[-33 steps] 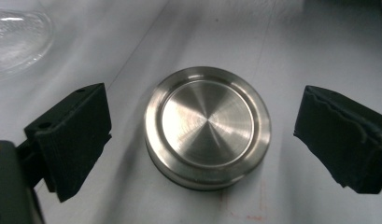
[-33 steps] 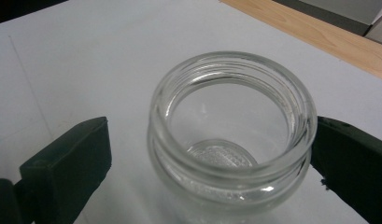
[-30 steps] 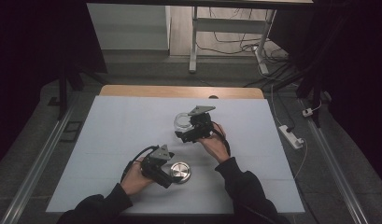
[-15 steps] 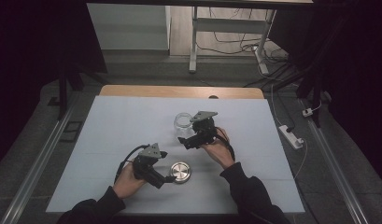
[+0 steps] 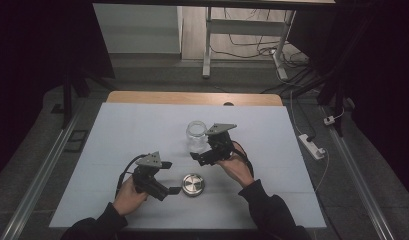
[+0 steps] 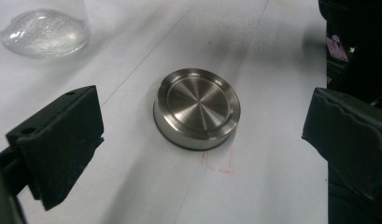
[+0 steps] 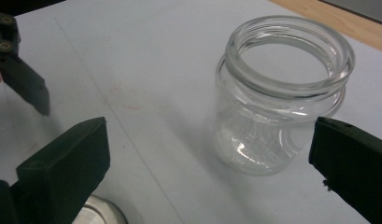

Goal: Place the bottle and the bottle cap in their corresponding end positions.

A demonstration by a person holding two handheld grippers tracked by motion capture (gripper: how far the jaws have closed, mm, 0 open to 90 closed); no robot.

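One glass jar (image 5: 196, 133) and one steel lid (image 5: 192, 184) sit on my worktop (image 5: 292, 150), jar at twelve o'clock of the lid. Both hand-held grippers, left (image 5: 174, 190) and right (image 5: 194, 155), gape empty; the jar's rim is cut off in the left gripper view.

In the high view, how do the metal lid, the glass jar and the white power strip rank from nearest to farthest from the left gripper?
From the left gripper:
1. Metal lid, on the table just beside its jaws.
2. Glass jar, farther back, by the right gripper.
3. White power strip, off the table's right edge.
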